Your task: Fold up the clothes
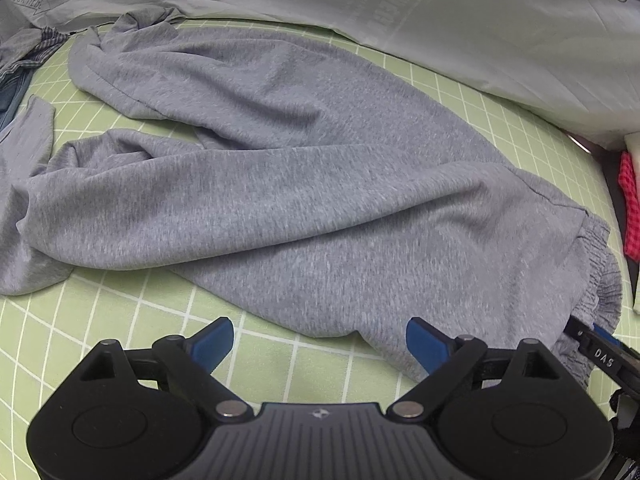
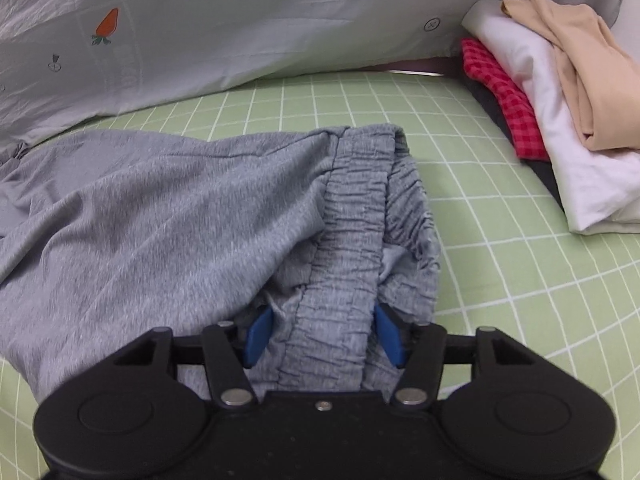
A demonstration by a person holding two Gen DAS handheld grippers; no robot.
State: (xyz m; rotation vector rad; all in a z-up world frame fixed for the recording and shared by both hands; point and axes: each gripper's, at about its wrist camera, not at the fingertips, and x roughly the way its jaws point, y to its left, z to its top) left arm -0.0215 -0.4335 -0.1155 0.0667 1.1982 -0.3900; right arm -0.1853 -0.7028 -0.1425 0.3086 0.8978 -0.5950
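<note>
Grey trousers (image 1: 304, 184) stretch leftward from the right gripper (image 2: 322, 334), whose spread fingers straddle the waistband (image 2: 352, 216); left gripper (image 1: 320, 344) gapes empty just short of the hem edge.

Far left of the left wrist view, the grey trousers (image 1: 280, 184) run off frame, cuffs unseen. The right gripper (image 2: 322, 334) straddles the waistband (image 2: 352, 216); grip unclear. Lower right, the folded stack (image 2: 560, 120) is cropped.
</note>
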